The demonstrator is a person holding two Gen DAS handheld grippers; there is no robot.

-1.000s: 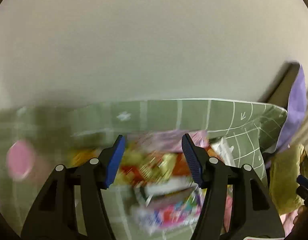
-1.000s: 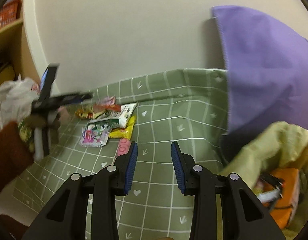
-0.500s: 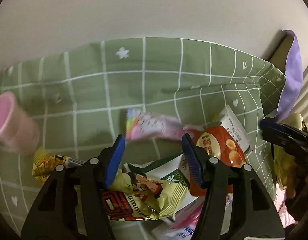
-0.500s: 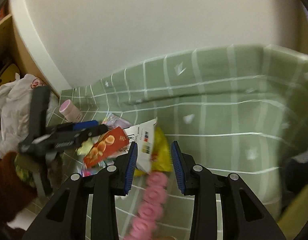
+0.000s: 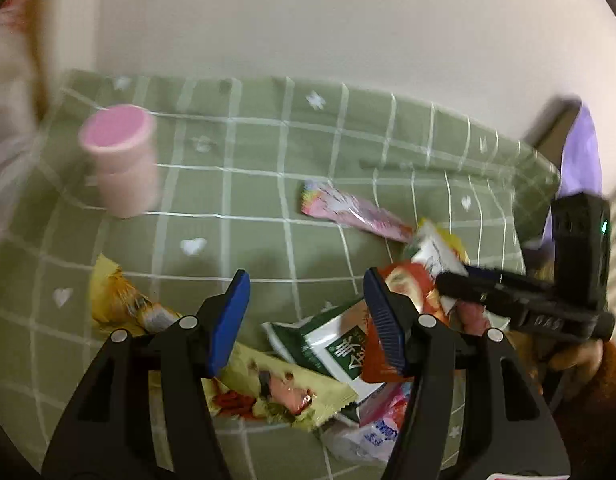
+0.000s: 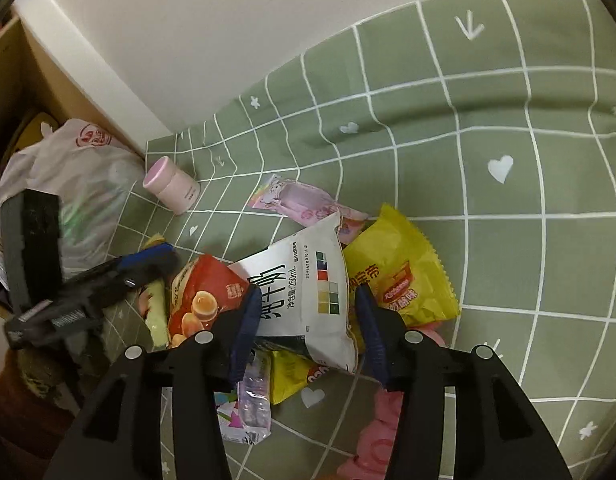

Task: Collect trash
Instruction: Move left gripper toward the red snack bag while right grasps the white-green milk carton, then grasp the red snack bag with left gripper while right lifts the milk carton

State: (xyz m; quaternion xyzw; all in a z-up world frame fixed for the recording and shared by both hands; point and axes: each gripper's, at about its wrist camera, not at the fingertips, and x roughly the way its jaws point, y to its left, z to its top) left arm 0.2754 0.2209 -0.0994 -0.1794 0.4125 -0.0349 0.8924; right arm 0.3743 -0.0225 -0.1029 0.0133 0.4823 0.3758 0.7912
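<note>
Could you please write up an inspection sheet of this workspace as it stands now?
Surface: green checked cloth, creased near the wall.
Job's things: a heap of wrappers, with a white milk pouch on top, a red snack bag and a yellow snack bag beside it, and a pink wrapper behind.
Clutter: pink cup standing apart from the heap.
Grippers: right gripper open, its jaws just opening around the milk pouch; left gripper open, empty.
Cables: nothing seen.
Surroundings: white plastic bag at the cloth's edge; plain wall.
</note>
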